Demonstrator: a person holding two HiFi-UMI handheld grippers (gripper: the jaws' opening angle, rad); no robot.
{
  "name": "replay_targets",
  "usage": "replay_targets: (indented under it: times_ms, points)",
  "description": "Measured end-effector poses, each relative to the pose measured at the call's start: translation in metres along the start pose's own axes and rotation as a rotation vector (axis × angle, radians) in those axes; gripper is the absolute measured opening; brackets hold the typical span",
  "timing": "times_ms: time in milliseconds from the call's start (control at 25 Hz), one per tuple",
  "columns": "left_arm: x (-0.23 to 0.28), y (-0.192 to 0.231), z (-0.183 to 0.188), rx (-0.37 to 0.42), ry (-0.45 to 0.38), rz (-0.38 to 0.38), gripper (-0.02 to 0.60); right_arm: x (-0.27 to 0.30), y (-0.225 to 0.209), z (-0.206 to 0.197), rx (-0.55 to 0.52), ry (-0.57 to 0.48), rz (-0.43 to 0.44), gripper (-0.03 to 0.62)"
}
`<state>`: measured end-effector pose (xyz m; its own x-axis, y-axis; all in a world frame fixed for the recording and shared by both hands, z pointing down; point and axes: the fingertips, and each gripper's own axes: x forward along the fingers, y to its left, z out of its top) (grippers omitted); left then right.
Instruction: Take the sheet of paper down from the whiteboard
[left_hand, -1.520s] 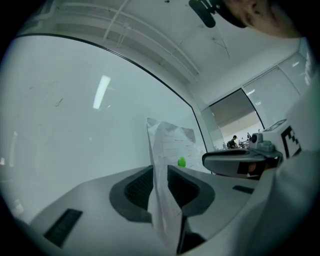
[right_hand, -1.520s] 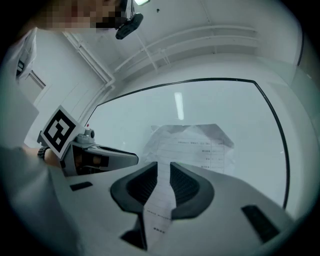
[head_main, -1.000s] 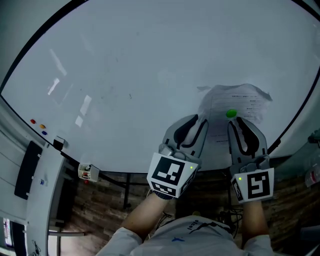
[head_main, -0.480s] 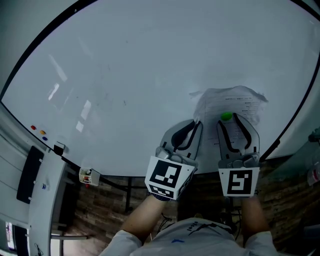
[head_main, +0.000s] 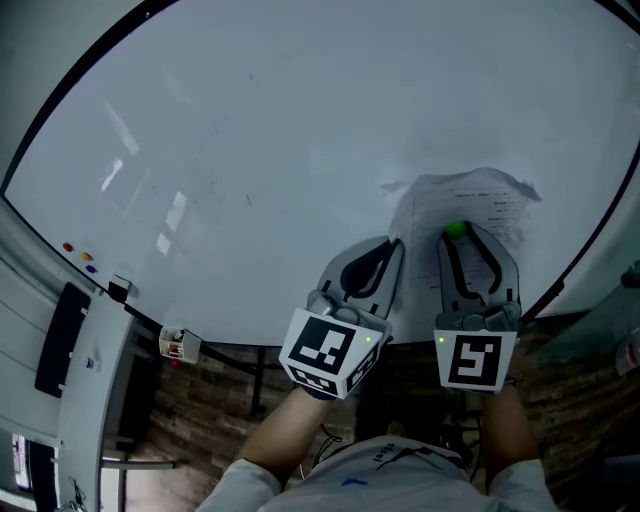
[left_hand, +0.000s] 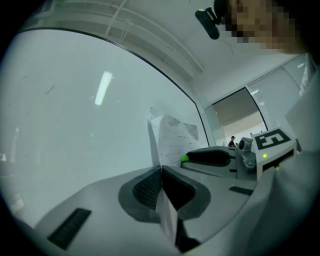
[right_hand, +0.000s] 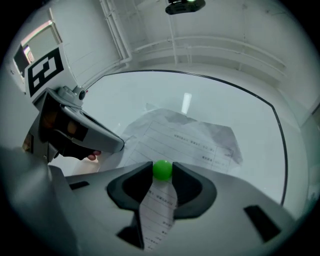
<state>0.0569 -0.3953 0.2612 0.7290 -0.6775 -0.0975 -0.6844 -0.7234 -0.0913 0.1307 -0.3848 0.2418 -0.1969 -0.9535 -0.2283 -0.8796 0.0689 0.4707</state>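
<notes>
Whiteboard (head_main: 250, 150) spreads ahead, with the paper (head_main: 490, 195) pinned on its right by a green magnet (head_main: 456, 230). My left gripper (head_main: 393, 245) is clamped on the paper's left edge. My right gripper (head_main: 462, 235) has its jaws closing on the magnet, touching both its sides.

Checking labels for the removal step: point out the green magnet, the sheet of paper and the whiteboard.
green magnet (right_hand: 162, 169): right gripper view, its centre.
sheet of paper (right_hand: 190, 135): right gripper view, printed middle.
whiteboard (head_main: 300, 130): head view, bare surface.
</notes>
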Motion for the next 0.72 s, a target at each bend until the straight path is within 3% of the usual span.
replay_targets:
  times_ms: [200,440,720]
  points:
    - [-0.004,-0.001,-0.004,-0.024,0.008,0.01,0.017,-0.008,-0.002,0.0,0.271,-0.053,0.098,0.13]
    - [-0.029,0.002,-0.034,-0.053,0.07,0.035,0.017,-0.02,0.027,-0.015,0.366,-0.084,0.255,0.131]
    - [-0.077,0.007,-0.067,-0.118,0.135,0.053,0.017,-0.046,0.074,-0.025,0.49,-0.021,0.314,0.13]
